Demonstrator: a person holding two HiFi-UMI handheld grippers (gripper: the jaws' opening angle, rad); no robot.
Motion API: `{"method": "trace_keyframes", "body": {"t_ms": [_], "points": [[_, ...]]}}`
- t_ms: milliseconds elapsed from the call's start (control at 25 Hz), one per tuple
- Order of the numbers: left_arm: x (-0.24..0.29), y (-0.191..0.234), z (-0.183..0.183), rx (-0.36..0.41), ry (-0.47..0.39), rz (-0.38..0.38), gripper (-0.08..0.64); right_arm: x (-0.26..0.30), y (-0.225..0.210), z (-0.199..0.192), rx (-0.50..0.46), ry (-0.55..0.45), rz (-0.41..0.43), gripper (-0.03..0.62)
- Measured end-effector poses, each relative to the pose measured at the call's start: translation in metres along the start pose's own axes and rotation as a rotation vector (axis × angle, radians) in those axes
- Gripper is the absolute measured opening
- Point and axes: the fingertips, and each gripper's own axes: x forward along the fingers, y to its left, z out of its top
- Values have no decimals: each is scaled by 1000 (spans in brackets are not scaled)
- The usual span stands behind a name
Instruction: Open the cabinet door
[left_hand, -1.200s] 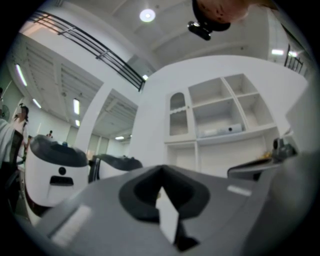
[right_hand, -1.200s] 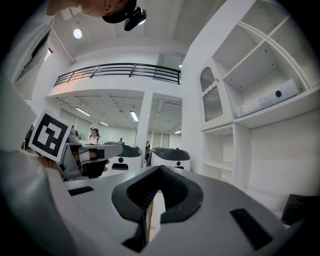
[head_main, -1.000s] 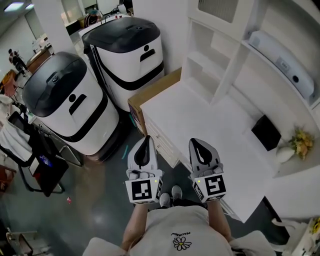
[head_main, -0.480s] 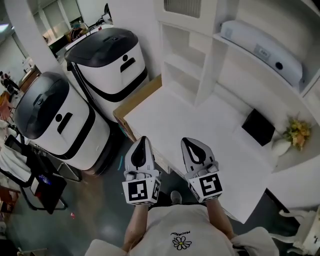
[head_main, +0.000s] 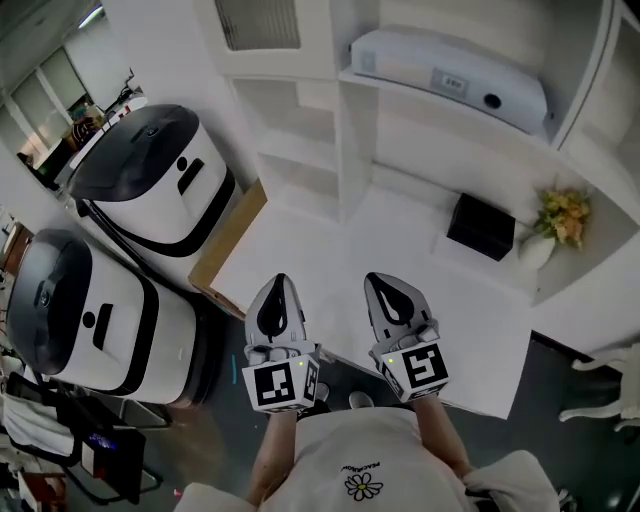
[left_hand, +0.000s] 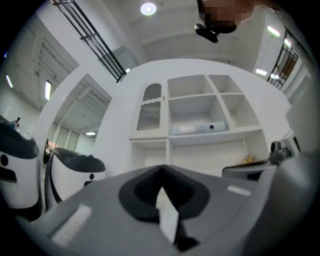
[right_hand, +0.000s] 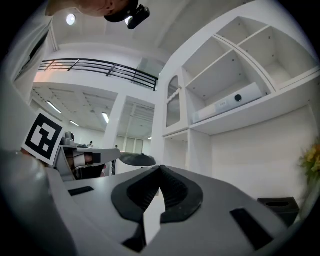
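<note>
The cabinet door (head_main: 258, 25) is a white panel with a pale glass pane at the upper left of the white shelf unit, and it is closed. It shows as an arched door (left_hand: 150, 107) in the left gripper view and as a narrow one (right_hand: 172, 107) in the right gripper view. My left gripper (head_main: 278, 284) hovers over the front edge of the white desk (head_main: 330, 250), shut and holding nothing (left_hand: 161, 170). Beside it my right gripper (head_main: 381, 282) is also shut and holds nothing (right_hand: 160, 171). Both point at the shelves, well short of the door.
Two white-and-black machines (head_main: 150, 185) (head_main: 70, 320) stand left of the desk, with a cardboard box (head_main: 225, 250) against its side. On the desk are a black box (head_main: 481, 226) and a vase of flowers (head_main: 555, 220). A white device (head_main: 450, 75) lies on a shelf.
The view has swung round so the shelf unit is now straight ahead. Both grippers moved with it, side by side, from beside the desk's corner to its front edge. Their jaws stayed shut.
</note>
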Motion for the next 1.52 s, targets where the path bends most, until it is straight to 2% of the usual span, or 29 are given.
{"method": "trace_keyframes", "body": {"t_ms": [240, 640, 920, 1080, 1240, 1360, 1520], "points": [[27, 0, -1, -25, 4, -124, 6, 5, -13, 4, -30, 3, -136, 0], [51, 2, -3, -50, -3, -229, 6, 14, -20, 12, -55, -3, -250, 0], [58, 5, 1, -53, -16, -256, 6, 19, -20, 14, -63, -4, -274, 0], [64, 11, 4, -65, 0, -230, 6, 23, -22, 14, -58, -17, -283, 0], [79, 15, 22, -30, -13, -220, 6, 29, -26, 16, -42, -32, -297, 1], [91, 21, 37, -20, -21, -219, 6, 38, -28, 37, -57, -70, -273, 2], [108, 32, 65, -4, -64, -208, 6, 57, -38, 88, -141, -164, -251, 18]]}}
